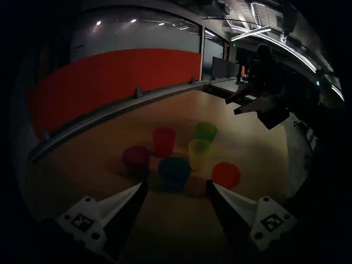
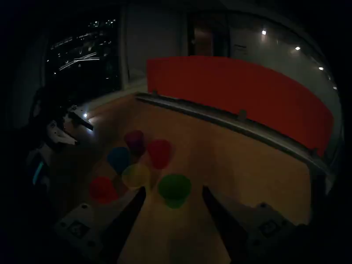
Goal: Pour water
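Several plastic cups stand clustered on a wooden table [image 1: 246, 145]. In the left gripper view they are a blue cup [image 1: 174, 173], a maroon cup [image 1: 135, 159], a red cup [image 1: 163, 141], a yellow cup [image 1: 200, 153], a green cup [image 1: 206, 131] and an orange-red cup [image 1: 226, 174]. My left gripper [image 1: 175, 184] is open, just short of the blue cup, holding nothing. My right gripper [image 2: 173, 188] is open too, with the green cup [image 2: 174, 188] just beyond its tips. Behind that one stand the yellow cup [image 2: 136, 175] and the red cup [image 2: 159, 152]. The light is too dim to tell whether any cup holds water.
A red panel [image 1: 123, 83] over a metal rail [image 1: 132, 99] runs along the table's far side. The right gripper [image 1: 259, 105] hovers above the table's far right in the left gripper view. The left gripper [image 2: 61, 127] shows at the left in the right gripper view. The room is dark.
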Available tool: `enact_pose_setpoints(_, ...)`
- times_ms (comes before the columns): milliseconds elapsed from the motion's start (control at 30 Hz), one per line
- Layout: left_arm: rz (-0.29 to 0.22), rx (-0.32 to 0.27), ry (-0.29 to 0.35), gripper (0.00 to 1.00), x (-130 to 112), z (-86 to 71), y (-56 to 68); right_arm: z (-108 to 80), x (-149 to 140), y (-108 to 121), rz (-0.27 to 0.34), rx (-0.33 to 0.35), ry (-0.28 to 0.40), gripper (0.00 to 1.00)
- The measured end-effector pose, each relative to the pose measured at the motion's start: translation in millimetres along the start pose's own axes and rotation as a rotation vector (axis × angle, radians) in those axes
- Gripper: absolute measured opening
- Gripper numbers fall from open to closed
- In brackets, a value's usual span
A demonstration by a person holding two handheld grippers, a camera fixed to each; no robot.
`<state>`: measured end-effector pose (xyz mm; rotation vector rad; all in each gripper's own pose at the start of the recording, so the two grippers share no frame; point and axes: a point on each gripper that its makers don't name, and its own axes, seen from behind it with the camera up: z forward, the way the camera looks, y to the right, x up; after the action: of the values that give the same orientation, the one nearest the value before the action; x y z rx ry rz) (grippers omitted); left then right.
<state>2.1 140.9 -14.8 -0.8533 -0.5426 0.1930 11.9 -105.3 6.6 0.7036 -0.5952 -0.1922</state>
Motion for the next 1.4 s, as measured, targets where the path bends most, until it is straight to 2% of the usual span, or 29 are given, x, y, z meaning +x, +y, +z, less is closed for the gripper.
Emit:
enact_pose_setpoints(300, -0.009, -0.038, -0.031, 0.98, -13, 21.0, 5.2, 22.0, -23, -2, -0.015, 0.015, -0.048, 0.99)
enact_pose_setpoints(700, -0.006, -0.055, -0.069, 0.98, -26, 52.6, 4.7, 48.8, -41, -3, -0.036, 0.030, -0.095, 0.99)
enact_pose_setpoints(1033, -0.009, -0.041, -0.099, 0.98, -38, 78.5, -2.9, 65.2, -53, -1, -0.059, 0.036, -0.124, 0.99)
enact_pose_setpoints(1400, -0.023, -0.044, -0.112, 0.98, -41, 99.2, -8.4, 80.5, -59, 1, -0.063, 0.042, -0.138, 0.99)
